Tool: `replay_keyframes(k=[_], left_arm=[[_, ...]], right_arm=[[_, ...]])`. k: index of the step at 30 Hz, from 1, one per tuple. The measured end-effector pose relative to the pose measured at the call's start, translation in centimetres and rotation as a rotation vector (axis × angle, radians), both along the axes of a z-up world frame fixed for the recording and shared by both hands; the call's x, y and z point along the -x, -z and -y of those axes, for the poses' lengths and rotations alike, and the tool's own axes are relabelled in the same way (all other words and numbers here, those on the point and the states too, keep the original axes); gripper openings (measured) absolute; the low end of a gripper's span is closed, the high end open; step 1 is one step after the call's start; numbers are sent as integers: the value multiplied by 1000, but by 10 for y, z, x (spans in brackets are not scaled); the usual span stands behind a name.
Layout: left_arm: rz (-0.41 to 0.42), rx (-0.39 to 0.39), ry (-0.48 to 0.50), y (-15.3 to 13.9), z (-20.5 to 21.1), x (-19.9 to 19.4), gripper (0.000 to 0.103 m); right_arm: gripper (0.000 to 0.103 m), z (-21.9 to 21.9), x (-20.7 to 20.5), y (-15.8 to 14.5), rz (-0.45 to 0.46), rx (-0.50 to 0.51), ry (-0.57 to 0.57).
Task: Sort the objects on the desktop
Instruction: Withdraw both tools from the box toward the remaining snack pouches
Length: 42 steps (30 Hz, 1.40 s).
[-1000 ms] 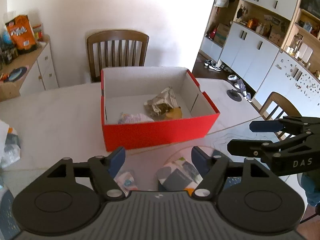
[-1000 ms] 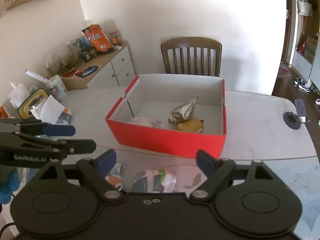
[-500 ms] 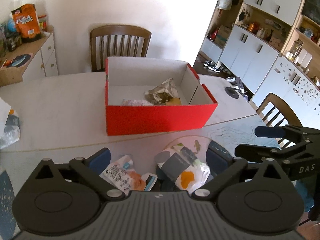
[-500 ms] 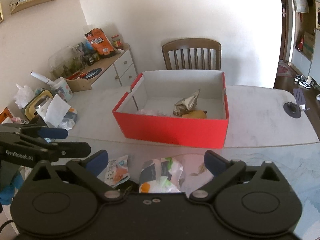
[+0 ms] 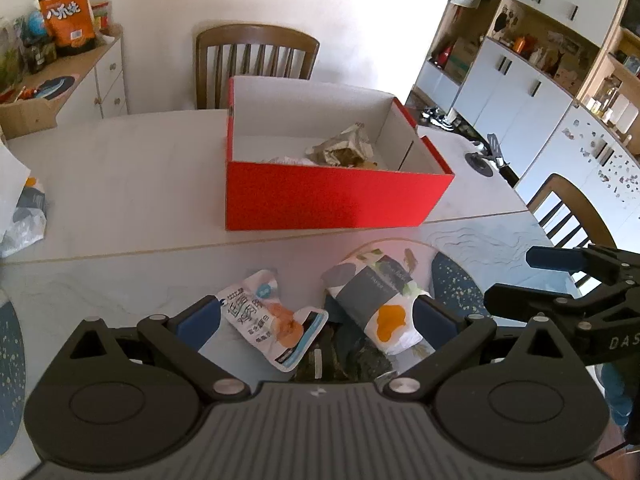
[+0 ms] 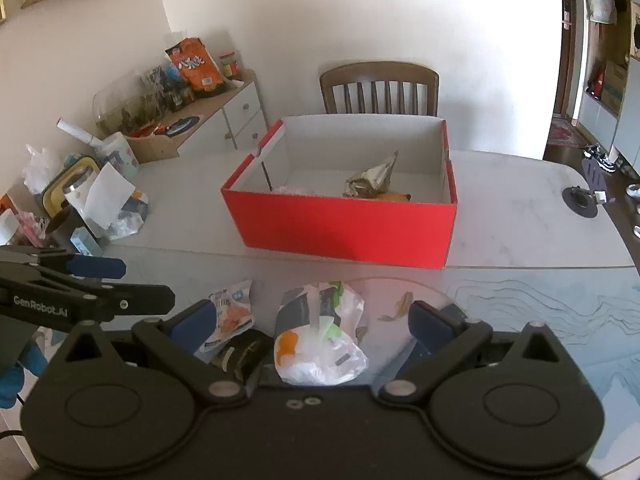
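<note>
An open red box (image 5: 332, 200) (image 6: 344, 224) stands mid-table and holds a crumpled foil wrapper (image 5: 344, 148) (image 6: 372, 178) and other scraps. On the near table lie a white snack packet with orange print (image 5: 276, 316) (image 6: 232, 316), a tissue pack with a grey band (image 5: 380, 300) (image 6: 320, 340) and a dark wrapper (image 5: 348, 352) (image 6: 244, 352). My left gripper (image 5: 316, 320) is open and empty above the packets. My right gripper (image 6: 312, 320) is open and empty above the tissue pack.
A wooden chair (image 5: 256, 60) (image 6: 380, 88) stands behind the box. A sideboard with snack bags (image 5: 64, 20) (image 6: 196, 64) is at the left. Clutter of cups and paper (image 6: 88, 200) sits on the table's left. A second chair (image 5: 568, 208) is at the right.
Both grippers have drawn back toward the near table edge and opened wider. More of the packets on the near table now shows between the fingers.
</note>
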State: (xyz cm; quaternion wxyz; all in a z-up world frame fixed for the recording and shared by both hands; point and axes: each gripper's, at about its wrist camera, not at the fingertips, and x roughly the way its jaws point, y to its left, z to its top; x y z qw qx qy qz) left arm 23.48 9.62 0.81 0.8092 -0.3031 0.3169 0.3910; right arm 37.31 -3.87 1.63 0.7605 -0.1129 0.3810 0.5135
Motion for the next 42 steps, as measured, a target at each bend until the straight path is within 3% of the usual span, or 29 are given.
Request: replay_keyframes(k=[13, 34, 42], left_arm=[[-29, 70, -54, 28, -16, -2, 103], [-54, 271, -178, 85, -73, -19, 103], [-81, 300, -206, 104, -85, -29, 103]], right_arm=[[102, -8, 1, 19, 4, 43, -34], [102, -37, -13, 66, -33, 120, -100], [102, -48, -17, 80, -52, 147, -117]])
